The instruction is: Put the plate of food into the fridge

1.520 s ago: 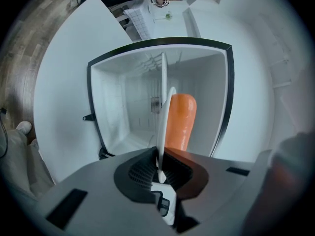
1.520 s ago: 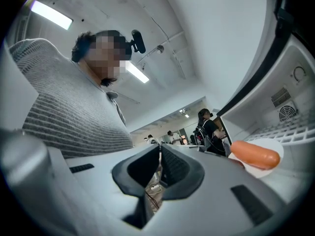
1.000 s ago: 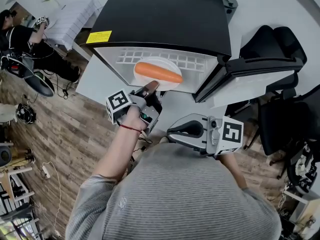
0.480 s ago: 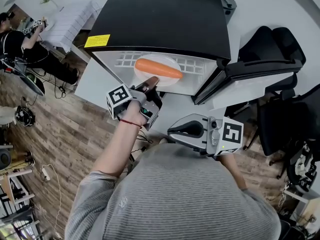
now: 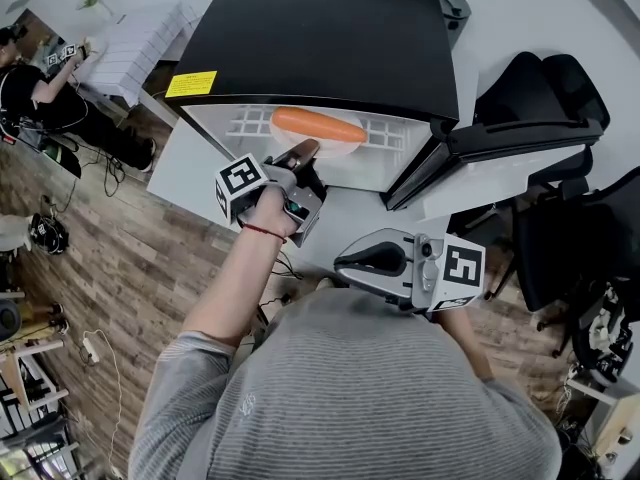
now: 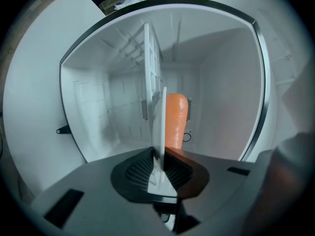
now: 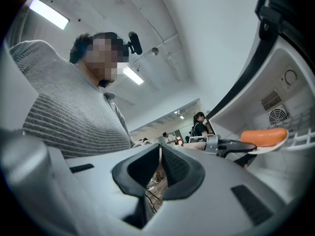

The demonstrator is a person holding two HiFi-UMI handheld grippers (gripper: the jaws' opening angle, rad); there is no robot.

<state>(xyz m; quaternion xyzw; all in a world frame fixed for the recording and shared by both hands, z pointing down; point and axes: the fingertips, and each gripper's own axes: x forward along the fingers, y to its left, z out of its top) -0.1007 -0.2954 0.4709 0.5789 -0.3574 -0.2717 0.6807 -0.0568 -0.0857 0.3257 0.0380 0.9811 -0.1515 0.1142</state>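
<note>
A white plate (image 5: 330,148) carries a long orange piece of food (image 5: 318,125) and sits in the open white fridge compartment (image 5: 405,163), at the level of the wire shelf (image 5: 385,126). My left gripper (image 5: 303,154) reaches in from the front. The plate's near rim (image 6: 160,127) still stands between its pads while the jaws are opening, with the orange food (image 6: 175,119) just beyond. My right gripper (image 5: 345,261) hangs back near the person's chest, away from the fridge. Its jaws are shut with nothing held (image 7: 160,154). The right gripper view shows the plate (image 7: 269,144) at its right edge.
The fridge's black top (image 5: 320,38) fills the upper middle, and its door (image 5: 520,133) stands swung open to the right. Black office chairs (image 5: 560,78) stand behind the door. Another person (image 5: 40,83) sits at the far left. Cables (image 5: 95,343) lie on the wooden floor.
My left gripper has pushed forward, carrying the plate and orange food deeper into the fridge compartment. The right gripper has stayed where it was.
</note>
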